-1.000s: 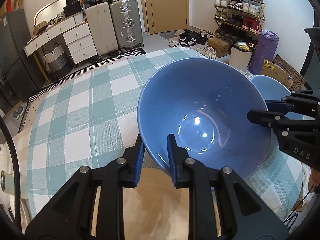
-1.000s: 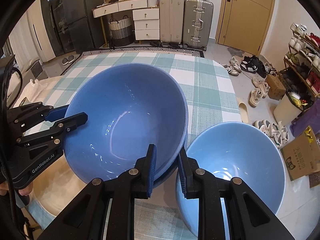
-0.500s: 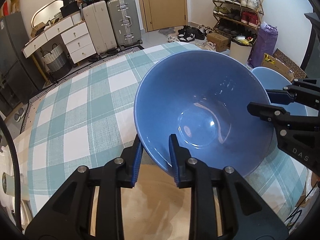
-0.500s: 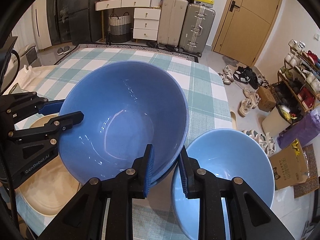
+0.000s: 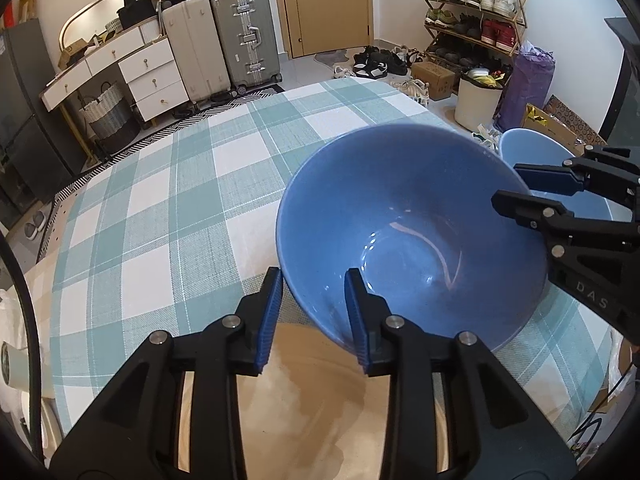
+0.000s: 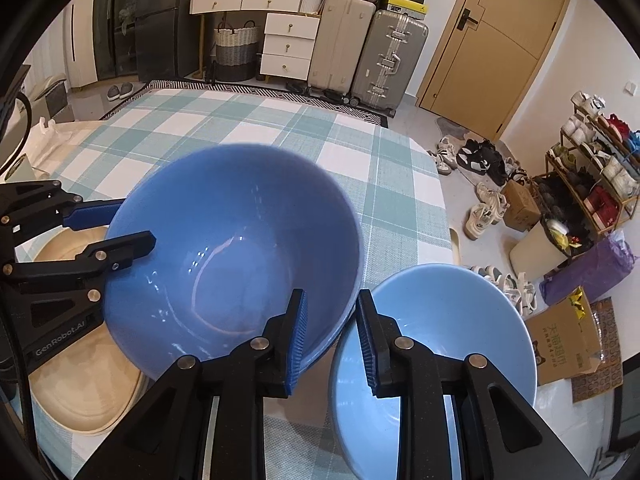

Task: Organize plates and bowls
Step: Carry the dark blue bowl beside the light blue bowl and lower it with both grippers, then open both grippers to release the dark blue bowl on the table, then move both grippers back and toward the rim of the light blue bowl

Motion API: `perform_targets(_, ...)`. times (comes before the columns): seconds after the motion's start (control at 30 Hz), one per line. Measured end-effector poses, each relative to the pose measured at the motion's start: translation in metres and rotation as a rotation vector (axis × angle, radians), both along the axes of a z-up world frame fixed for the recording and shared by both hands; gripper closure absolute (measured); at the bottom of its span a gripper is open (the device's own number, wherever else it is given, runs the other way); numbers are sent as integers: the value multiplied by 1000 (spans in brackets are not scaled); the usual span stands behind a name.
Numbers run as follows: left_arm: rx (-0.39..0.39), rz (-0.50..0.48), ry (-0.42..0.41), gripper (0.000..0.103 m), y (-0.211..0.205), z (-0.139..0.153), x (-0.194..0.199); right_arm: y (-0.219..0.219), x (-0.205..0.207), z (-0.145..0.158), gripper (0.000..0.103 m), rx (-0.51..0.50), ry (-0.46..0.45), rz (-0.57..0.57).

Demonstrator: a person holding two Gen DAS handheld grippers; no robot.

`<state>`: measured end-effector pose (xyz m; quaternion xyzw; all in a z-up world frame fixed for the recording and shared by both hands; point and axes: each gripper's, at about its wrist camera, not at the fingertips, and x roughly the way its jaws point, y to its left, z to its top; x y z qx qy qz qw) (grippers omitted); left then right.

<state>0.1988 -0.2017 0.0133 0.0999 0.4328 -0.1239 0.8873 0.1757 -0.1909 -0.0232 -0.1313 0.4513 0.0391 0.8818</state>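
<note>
While my left gripper [image 5: 314, 280], jaws just opening, loosely straddles the dark blue bowl [image 5: 408, 236] rim at frame centre, my right gripper [image 6: 330, 300] clamps its opposite rim; light blue bowl [image 6: 440, 344] lower right.

both wrist views look steeply down, close (from opposite sides), sharing the blue bowl [image 5: 400, 216].

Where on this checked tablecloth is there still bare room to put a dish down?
The far half of the green-and-white checked tablecloth is free, from the dark blue bowl back to the table's far edge, and to its left in the left wrist view. The near edge is crowded: the beige plate, the dark bowl, and the light blue bowl sit close together.
</note>
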Motion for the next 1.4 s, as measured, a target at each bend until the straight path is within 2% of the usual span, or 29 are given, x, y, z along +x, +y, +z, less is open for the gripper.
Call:
perform_targets(0.23,-9,-1,12,73,0,0,0,-2,1,-2,78,-7,-1,9)
perform_targets(0.33,-41,-1,25,69,3,2,0,-4,1,-2,78,9,7,11)
perform_targets(0.43,-74,-1,32,55,6,7,-2,-8,0,2,76,38,10,7)
perform_targets(0.47,-79,0,29,45,7,9,-4,-10,-1,4,74,45,1,2)
perform_targets(0.5,-87,0,26,36,7,12,-5,-13,-2,8,72,59,-9,-4)
perform_targets(0.53,-105,0,19,32,9,16,-7,-15,-3,11,70,71,-15,-9)
perform_targets(0.57,-121,0,15,29,10,20,-9,-18,-4,15,64,84,-21,-13)
perform_targets(0.6,-139,-1,15,29,11,24,-11,-20,-5,19,54,98,-29,-17)
perform_targets(0.63,-157,-2,19,29,12,28,-13,-22,-7,24,51,111,-42,-21)
perform_targets(0.7,-185,-6,15,26,11,36,-18,-27,-12,33,35,127,-63,-24)
perform_targets(0.77,-194,-14,5,24,8,44,-25,-31,-18,44,24,145,-88,-23)
perform_targets(0.93,-183,-56,-24,19,-8,62,-44,-42,-34,73,12,168,-132,-30)
perform_targets(1.0,-186,-69,-37,3,-15,70,-52,-48,-42,85,5,179,-154,-35)
perform_targets(1.17,-234,-91,-40,2,-30,82,-69,-64,-59,106,2,203,-185,-53)
perform_targets(1.4,-239,-100,-35,2,-53,83,-84,-87,-82,120,1,198,-208,-81)
